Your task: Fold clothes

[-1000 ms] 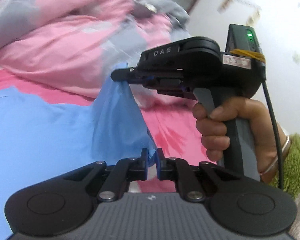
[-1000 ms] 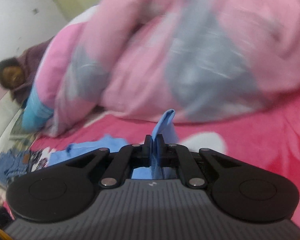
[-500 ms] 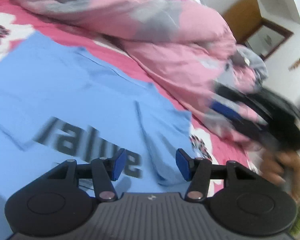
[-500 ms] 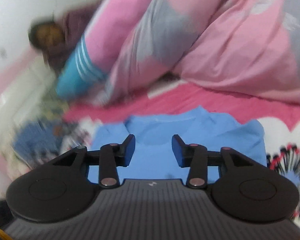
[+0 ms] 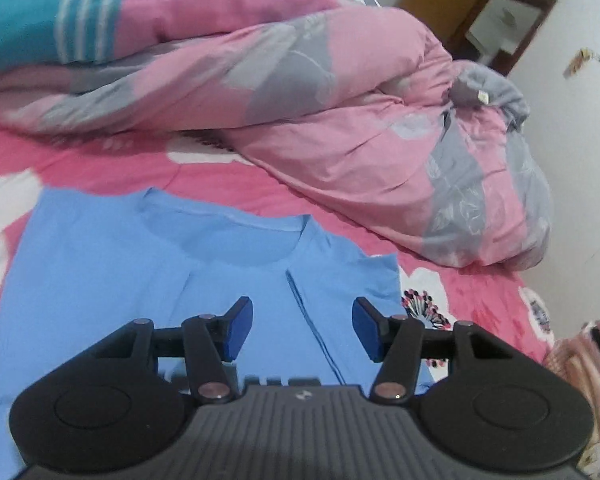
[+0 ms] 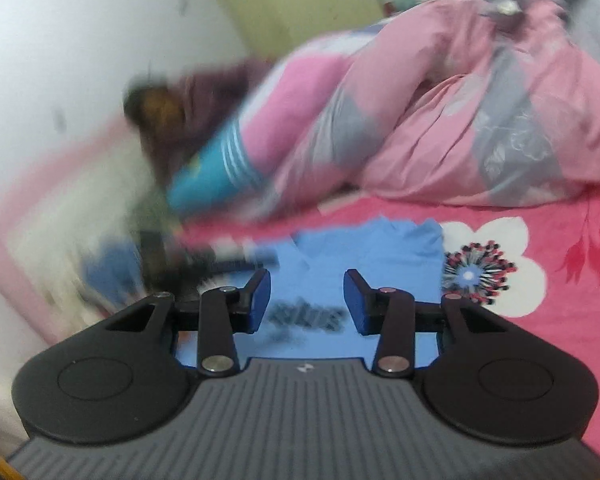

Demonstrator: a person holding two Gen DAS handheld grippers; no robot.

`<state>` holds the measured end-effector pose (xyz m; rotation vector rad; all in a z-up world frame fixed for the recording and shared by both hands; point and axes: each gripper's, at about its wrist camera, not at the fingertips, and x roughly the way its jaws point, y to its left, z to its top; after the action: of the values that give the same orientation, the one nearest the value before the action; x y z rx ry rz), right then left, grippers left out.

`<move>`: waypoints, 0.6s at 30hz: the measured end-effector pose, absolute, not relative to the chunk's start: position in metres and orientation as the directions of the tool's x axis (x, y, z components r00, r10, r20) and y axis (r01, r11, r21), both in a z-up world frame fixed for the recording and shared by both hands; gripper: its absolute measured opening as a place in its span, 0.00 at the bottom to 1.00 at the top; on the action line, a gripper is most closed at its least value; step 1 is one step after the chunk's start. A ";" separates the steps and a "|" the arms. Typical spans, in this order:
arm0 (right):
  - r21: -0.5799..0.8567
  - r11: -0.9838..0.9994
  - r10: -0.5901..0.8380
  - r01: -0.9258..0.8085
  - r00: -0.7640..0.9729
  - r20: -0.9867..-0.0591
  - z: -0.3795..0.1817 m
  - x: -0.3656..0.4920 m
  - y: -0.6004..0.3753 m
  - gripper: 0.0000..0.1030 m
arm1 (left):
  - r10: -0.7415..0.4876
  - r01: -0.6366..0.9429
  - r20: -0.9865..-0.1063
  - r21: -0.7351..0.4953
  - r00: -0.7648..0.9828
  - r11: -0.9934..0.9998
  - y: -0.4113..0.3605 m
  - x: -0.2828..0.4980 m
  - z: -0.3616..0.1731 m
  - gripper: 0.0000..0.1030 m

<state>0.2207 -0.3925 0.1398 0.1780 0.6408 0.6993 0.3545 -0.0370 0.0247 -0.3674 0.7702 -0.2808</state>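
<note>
One second ago both claws were clamped on a raised fold of the light blue cotton T-shirt (image 5: 112, 264). The left claw (image 5: 302, 328) and right claw (image 6: 306, 300) now stand apart and empty; the shirt lies flat on the bed.

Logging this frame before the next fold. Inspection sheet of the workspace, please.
Surface: bed sheet, pink with white flower prints.
Job's things: blue T-shirt lies spread flat on the sheet, collar towards the duvet, dark lettering on it, a crease down the front.
Clutter: pink and grey duvet bunched beyond the shirt; teal striped cloth beside it; blurred pile at the bed's edge, cannot tell what.
Grippers: left gripper open over the shirt, holding nothing; right gripper open over the lettering, holding nothing.
Cables: nothing seen.
Surroundings: white wall; framed picture; a person lying at the far end of the bed, blurred.
</note>
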 end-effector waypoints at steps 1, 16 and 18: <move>0.288 0.769 0.626 -0.570 0.581 -0.520 0.121 0.223 -0.374 0.39 | -0.377 0.122 -0.629 -0.409 0.680 0.904 -0.043 0.363 0.021 0.53; -0.448 0.600 0.342 -0.663 0.719 -0.605 -0.046 0.261 -0.234 0.31 | -0.498 0.187 -0.632 -0.494 0.594 0.849 -0.062 0.455 -0.052 0.52; -0.458 0.603 0.340 -0.653 0.730 -0.593 -0.052 0.261 -0.234 0.28 | -0.499 0.195 -0.628 -0.490 0.597 0.850 -0.065 0.460 -0.052 0.52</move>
<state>0.2614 -0.2338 -0.0520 -0.7138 0.4812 0.6011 0.4602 -0.0648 -0.0525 -0.3943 0.8405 -0.4147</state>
